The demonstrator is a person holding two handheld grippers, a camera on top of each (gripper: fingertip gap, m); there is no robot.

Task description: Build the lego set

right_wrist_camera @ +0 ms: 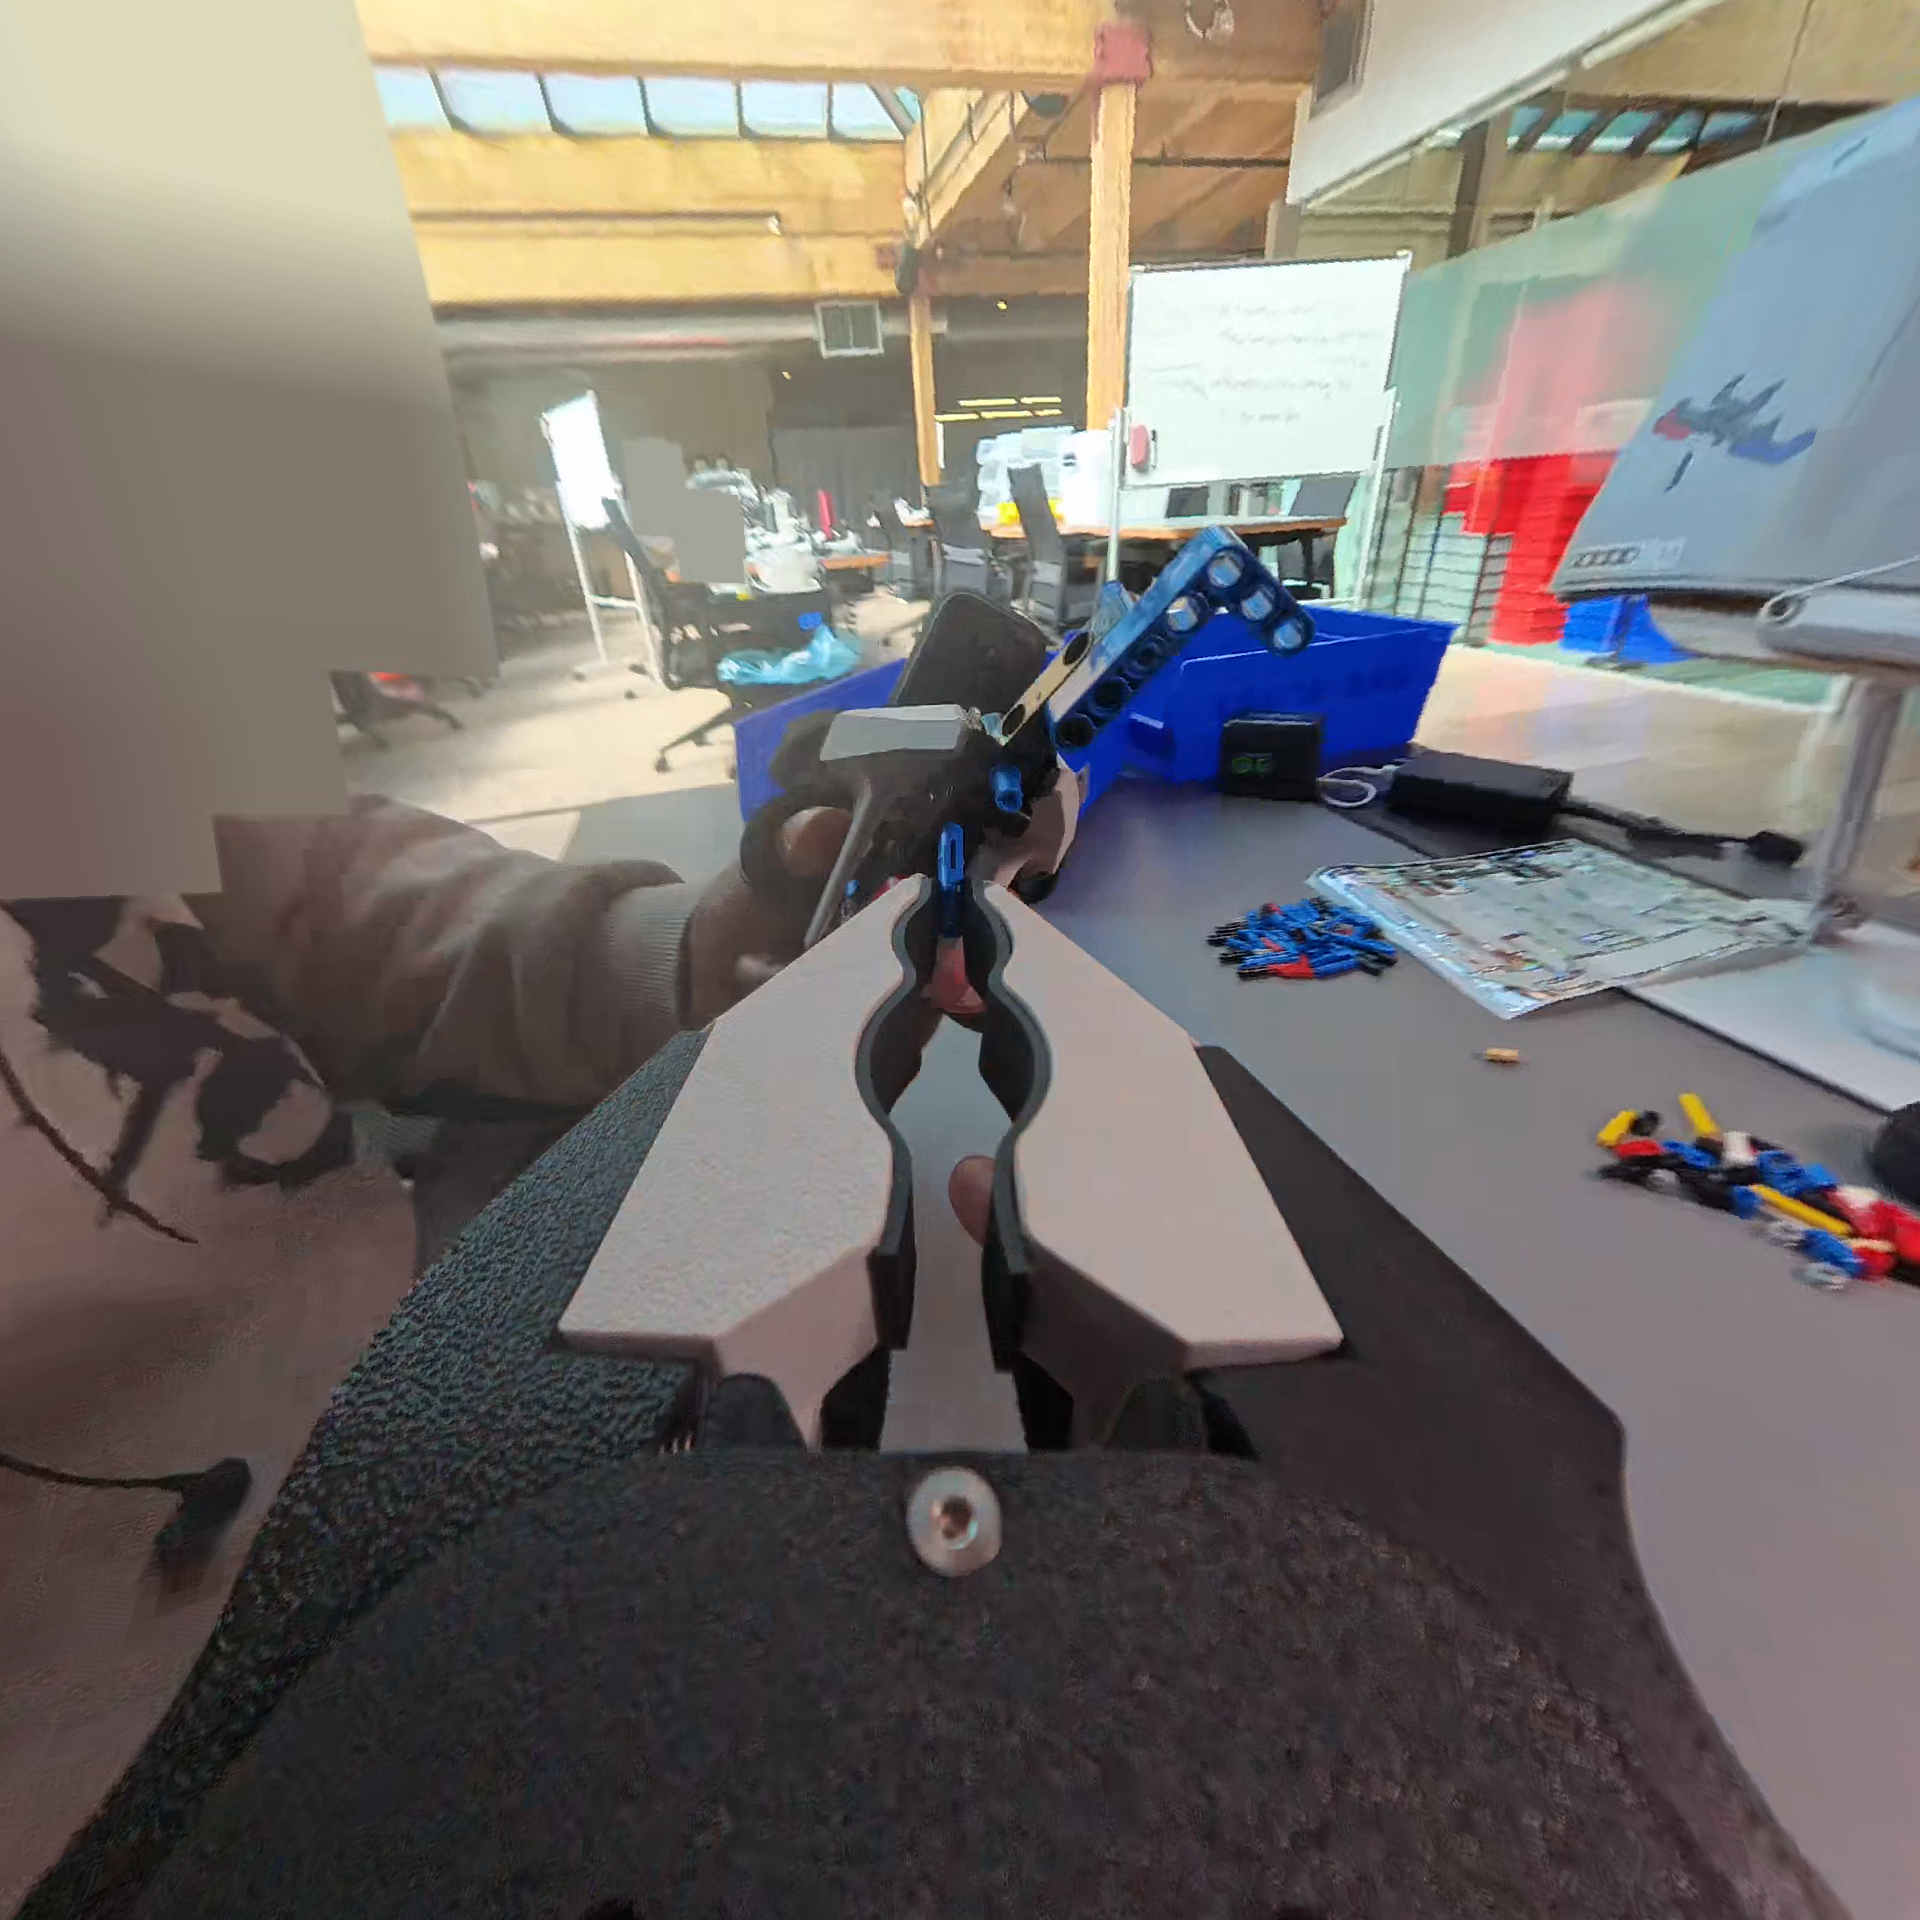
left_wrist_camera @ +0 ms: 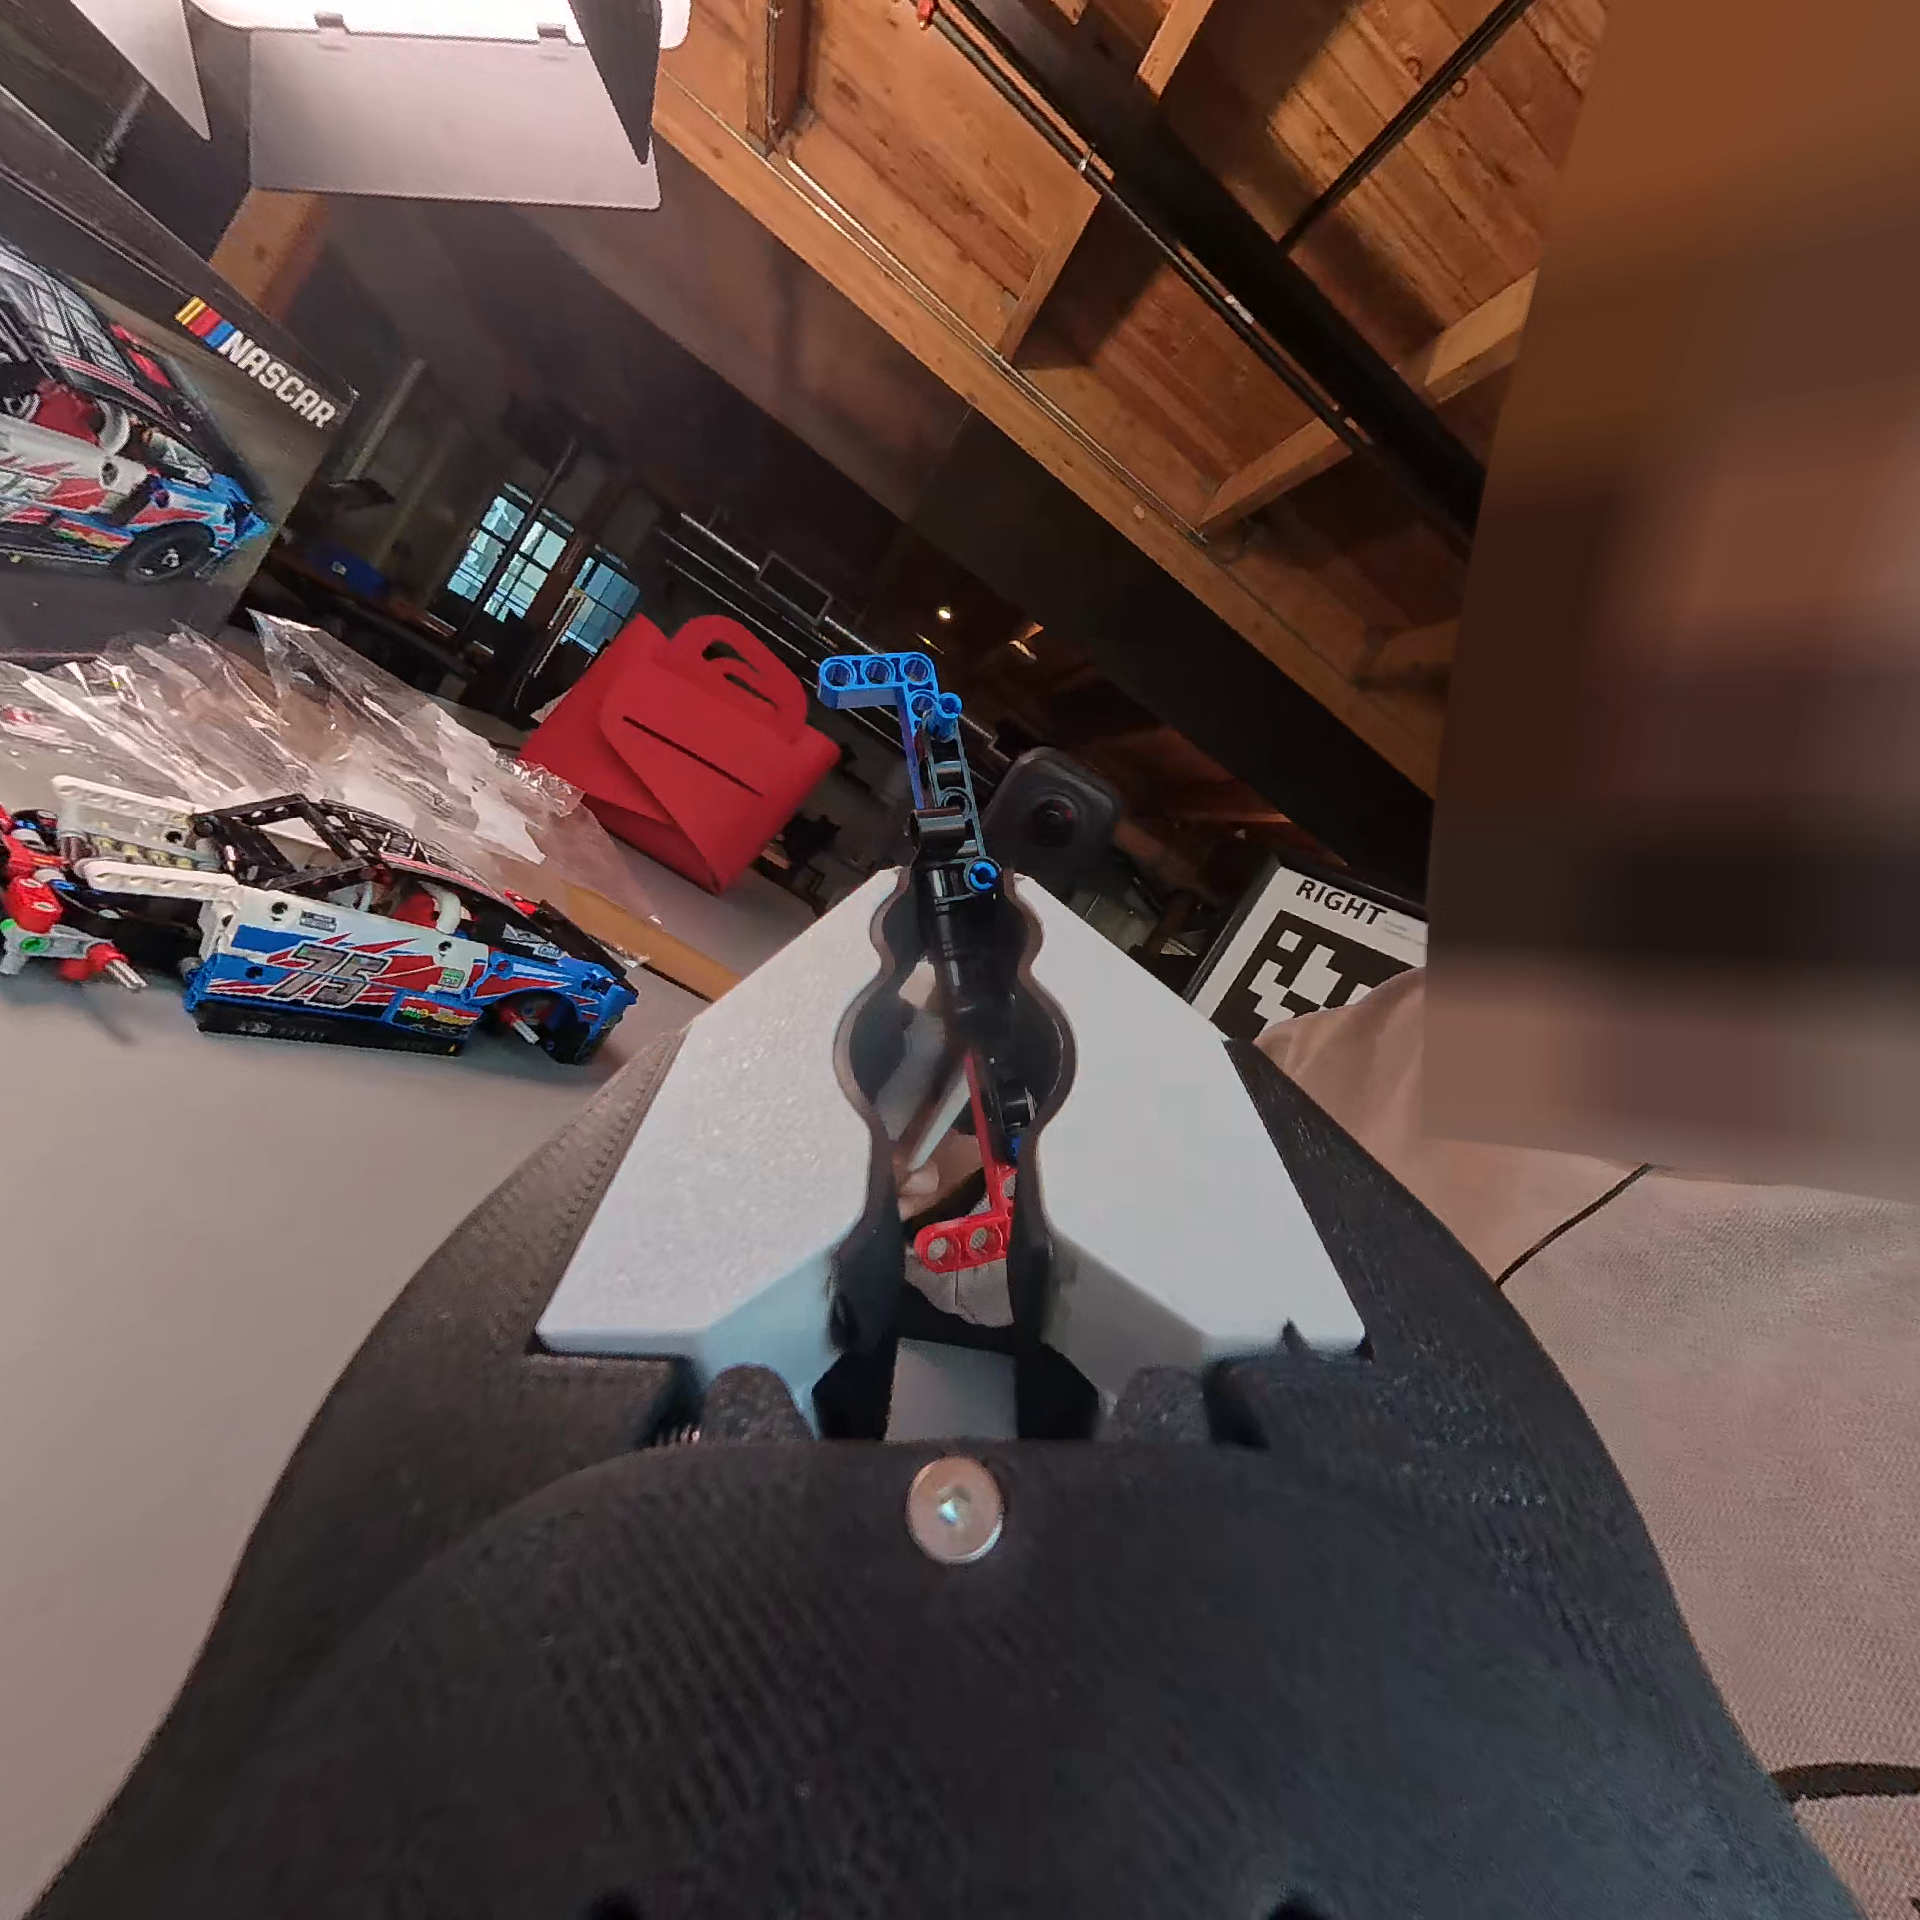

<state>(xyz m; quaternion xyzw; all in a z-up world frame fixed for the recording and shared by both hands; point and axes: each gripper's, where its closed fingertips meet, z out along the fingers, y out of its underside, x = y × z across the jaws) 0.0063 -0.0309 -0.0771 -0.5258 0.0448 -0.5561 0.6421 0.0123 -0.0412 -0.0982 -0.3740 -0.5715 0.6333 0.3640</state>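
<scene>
My left gripper (left_wrist_camera: 954,894) is shut on a thin lego sub-assembly (left_wrist_camera: 945,810) of black beams, held up in the air. A blue L-beam (left_wrist_camera: 883,681) tops it and a red L-beam (left_wrist_camera: 971,1231) hangs at its lower end between the fingers. My right gripper (right_wrist_camera: 951,888) is shut on a small blue pin (right_wrist_camera: 949,878). The pin's tip is right at the same sub-assembly (right_wrist_camera: 1143,644), which the left gripper (right_wrist_camera: 904,758) holds just ahead of it in the right wrist view. The part-built race car (left_wrist_camera: 405,956) stands on the grey table at left.
The set's box (left_wrist_camera: 125,447) and clear plastic bags (left_wrist_camera: 270,727) lie behind the car, with a red paper carrier (left_wrist_camera: 696,748) further back. Loose pieces lie in piles (right_wrist_camera: 1299,940) (right_wrist_camera: 1766,1184) near an instruction booklet (right_wrist_camera: 1538,914) and a blue bin (right_wrist_camera: 1299,686). A person's sleeve (right_wrist_camera: 436,935) is at left. My left and right fingertips are right by each other. Both grippers' tips are roughly 30 centimeters from the part-built race car (left_wrist_camera: 405,956).
</scene>
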